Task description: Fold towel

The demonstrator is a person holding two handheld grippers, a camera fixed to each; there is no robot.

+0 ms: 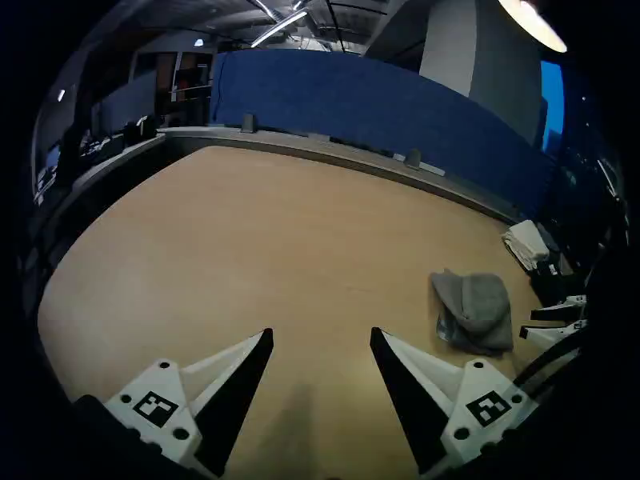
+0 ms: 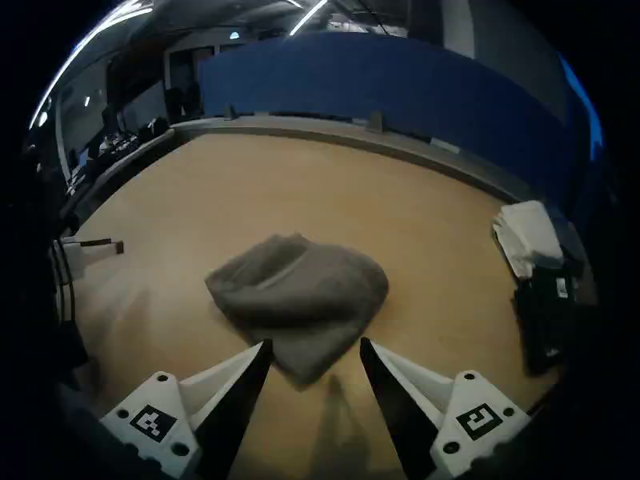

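A grey towel lies loosely bunched on the wooden table, just ahead of my right gripper. That gripper is open, its fingertips level with the towel's near corner, nothing held between them. In the left gripper view the same towel lies far to the right. My left gripper is open over bare table. The right gripper's fingers show at the right edge beside the towel. The left gripper's fingers appear at the left edge of the right gripper view.
A stack of white folded cloth sits at the table's right side, with dark items in front of it. A blue partition runs along the table's far edge. Bare wooden table spreads to the left.
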